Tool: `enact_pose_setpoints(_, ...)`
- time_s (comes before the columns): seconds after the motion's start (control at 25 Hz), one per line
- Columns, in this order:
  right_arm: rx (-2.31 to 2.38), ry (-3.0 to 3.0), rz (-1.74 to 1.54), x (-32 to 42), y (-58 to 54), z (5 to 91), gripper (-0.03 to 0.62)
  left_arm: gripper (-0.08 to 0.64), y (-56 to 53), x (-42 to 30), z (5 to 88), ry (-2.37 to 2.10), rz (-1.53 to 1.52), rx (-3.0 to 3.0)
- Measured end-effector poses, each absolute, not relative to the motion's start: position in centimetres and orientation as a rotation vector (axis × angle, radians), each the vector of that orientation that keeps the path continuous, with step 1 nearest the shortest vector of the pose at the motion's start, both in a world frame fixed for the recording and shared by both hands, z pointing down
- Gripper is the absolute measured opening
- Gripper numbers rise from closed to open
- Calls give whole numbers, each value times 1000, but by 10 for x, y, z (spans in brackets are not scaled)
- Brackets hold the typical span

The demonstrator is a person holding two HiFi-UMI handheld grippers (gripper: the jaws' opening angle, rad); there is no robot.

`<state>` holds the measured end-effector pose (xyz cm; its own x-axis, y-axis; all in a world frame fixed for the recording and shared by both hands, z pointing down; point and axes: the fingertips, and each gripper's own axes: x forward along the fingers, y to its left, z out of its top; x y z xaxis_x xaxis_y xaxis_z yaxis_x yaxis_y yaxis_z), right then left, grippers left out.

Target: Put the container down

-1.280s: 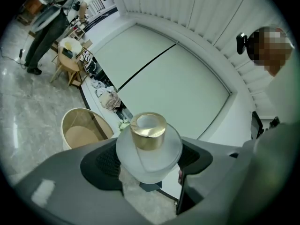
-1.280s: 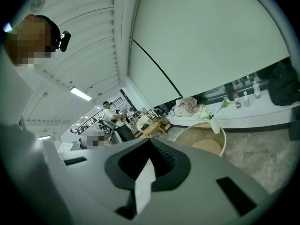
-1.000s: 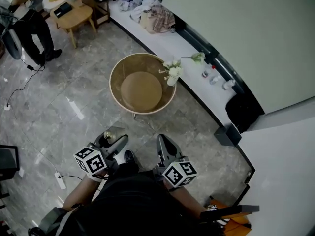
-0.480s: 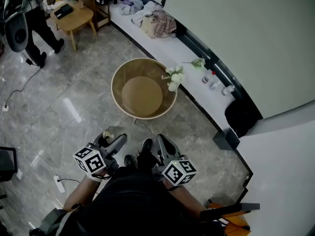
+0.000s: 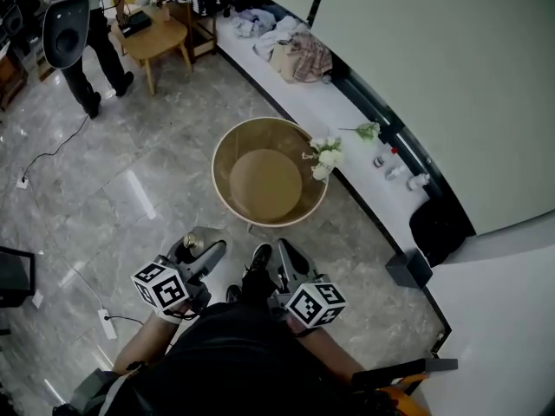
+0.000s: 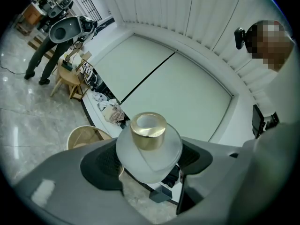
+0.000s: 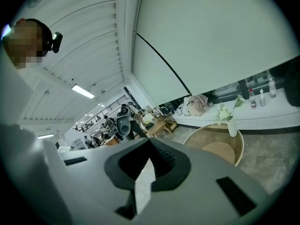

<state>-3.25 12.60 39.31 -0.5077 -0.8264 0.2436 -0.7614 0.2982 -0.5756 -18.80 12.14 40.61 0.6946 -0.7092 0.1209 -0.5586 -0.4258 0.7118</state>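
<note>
My left gripper (image 6: 149,162) is shut on a frosted white container (image 6: 148,146) with a gold neck, which stands upright between the dark pads. In the head view that left gripper (image 5: 205,251) carries the container (image 5: 192,246) low and left of centre, over the floor. Ahead stands a round tan table (image 5: 227,150) with a raised rim, seen too from the left gripper (image 6: 77,135) and the right gripper (image 7: 202,129). My right gripper (image 5: 284,253) hangs beside the left one, its jaws (image 7: 145,172) shut with nothing in them.
A small vase of white flowers (image 5: 324,156) stands at the round table's right rim. Behind it runs a white ledge (image 5: 347,115) with clothes and small bottles. A person (image 5: 82,37) and a wooden side table (image 5: 160,37) are far left. A cable and power strip (image 5: 106,323) lie on the floor.
The round table and ledge have slid down and to the right in the head view, closer to me. A shoe now shows between the grippers. Both grippers keep their places and grips.
</note>
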Motion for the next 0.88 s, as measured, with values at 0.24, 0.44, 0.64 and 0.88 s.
enact_pose_setpoints(0.24, -1488, 2417, -1060, -17, 88, 409, 6, 342, 83, -171, 416, -973, -199, 2139)
enact_pose_setpoints(0.44, -1494, 2388, -1120, 4, 46, 424, 6, 342, 38, -150, 427, -970, -160, 2115)
enact_pose_setpoints(0.64, -1490, 2357, -1182, 31, -4, 439, 6, 342, -16, -121, 435, -964, -118, 2104)
enact_pose_setpoints(0.88, -1481, 2336, -1221, 58, -54, 449, 6, 341, -66, -95, 441, -975, -82, 2083)
